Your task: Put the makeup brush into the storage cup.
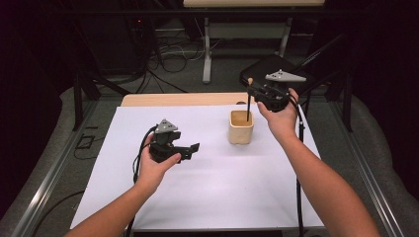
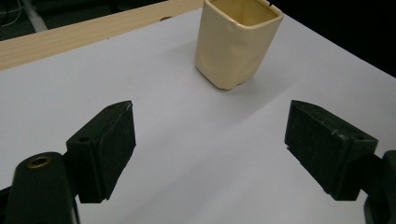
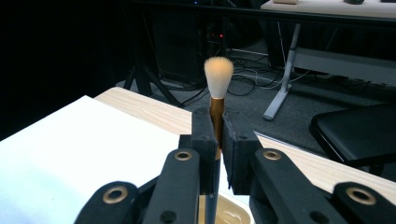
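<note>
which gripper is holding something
The right gripper, shut on the brush above the cup; the left gripper is open.

The cup (image 2: 236, 44) looks like glossy cream ceramic, smooth with a faint sheen, standing on a matt white sheet (image 1: 207, 182) that may be paper, laid over a pale wood-grain surface (image 1: 183, 99). The brush (image 3: 218, 74) has soft, fluffy pale bristles above a shiny copper-toned metal ferrule. The left gripper's fingers (image 2: 105, 149) are matt black plastic with finely textured pads and a brass-coloured fitting.
</note>
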Demonstrator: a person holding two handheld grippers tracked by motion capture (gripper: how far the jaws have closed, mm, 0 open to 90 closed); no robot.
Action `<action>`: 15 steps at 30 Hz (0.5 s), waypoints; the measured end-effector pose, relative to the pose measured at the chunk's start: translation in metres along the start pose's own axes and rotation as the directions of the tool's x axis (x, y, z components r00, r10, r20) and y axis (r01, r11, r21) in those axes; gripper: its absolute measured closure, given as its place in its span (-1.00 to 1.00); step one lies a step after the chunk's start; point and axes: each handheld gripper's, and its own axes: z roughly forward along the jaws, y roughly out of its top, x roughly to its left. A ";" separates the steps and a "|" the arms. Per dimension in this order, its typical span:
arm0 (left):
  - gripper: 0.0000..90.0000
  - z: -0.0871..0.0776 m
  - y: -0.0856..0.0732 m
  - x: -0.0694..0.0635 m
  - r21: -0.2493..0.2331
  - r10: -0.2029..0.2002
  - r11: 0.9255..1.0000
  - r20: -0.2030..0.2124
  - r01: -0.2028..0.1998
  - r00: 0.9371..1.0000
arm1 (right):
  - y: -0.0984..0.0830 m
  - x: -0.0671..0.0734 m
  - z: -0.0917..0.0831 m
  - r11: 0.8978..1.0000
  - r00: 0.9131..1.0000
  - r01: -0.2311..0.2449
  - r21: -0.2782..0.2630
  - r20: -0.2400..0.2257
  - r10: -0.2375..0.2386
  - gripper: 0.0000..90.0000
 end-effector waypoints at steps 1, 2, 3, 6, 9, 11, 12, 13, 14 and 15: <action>-0.63 0.000 0.000 0.000 0.002 0.000 1.000 0.003 0.000 1.000 | -0.001 0.000 0.001 1.000 1.000 0.004 0.002 0.002 -0.004 0.87; -0.63 -0.001 0.000 0.000 0.001 0.000 1.000 0.003 0.000 1.000 | -0.002 0.000 0.001 1.000 1.000 0.006 0.007 0.001 -0.006 0.87; -0.63 -0.001 0.000 0.001 0.002 0.003 1.000 0.003 -0.003 1.000 | -0.003 0.000 0.002 1.000 1.000 0.008 0.006 0.002 -0.008 0.87; -0.63 -0.001 0.000 0.001 0.001 0.002 1.000 -0.001 -0.002 1.000 | -0.005 0.001 0.003 1.000 1.000 0.007 0.010 0.001 -0.007 0.87; -0.63 -0.001 -0.001 0.001 0.000 -0.002 1.000 -0.002 0.002 1.000 | -0.006 0.001 0.004 1.000 1.000 0.006 0.014 0.000 -0.006 0.87; -0.63 -0.001 -0.001 0.002 0.001 -0.004 1.000 -0.001 0.004 1.000 | -0.006 0.001 0.005 1.000 1.000 0.008 0.017 -0.001 -0.008 0.87; -0.63 -0.001 -0.002 0.002 -0.002 -0.005 1.000 -0.002 0.005 1.000 | -0.007 0.001 0.005 1.000 1.000 0.009 0.018 -0.001 -0.009 0.87; -0.63 -0.001 -0.002 0.002 -0.001 -0.005 1.000 -0.002 0.005 1.000 | -0.008 0.002 0.005 1.000 1.000 0.009 0.020 -0.001 -0.009 0.87; -0.63 -0.001 -0.002 0.002 0.002 -0.004 1.000 -0.001 0.004 1.000 | -0.008 0.002 0.005 1.000 1.000 0.011 0.023 -0.001 -0.011 0.87; -0.63 -0.001 -0.002 0.002 0.004 -0.003 1.000 -0.001 0.003 1.000 | -0.009 0.002 0.006 1.000 1.000 0.013 0.024 -0.002 -0.013 0.87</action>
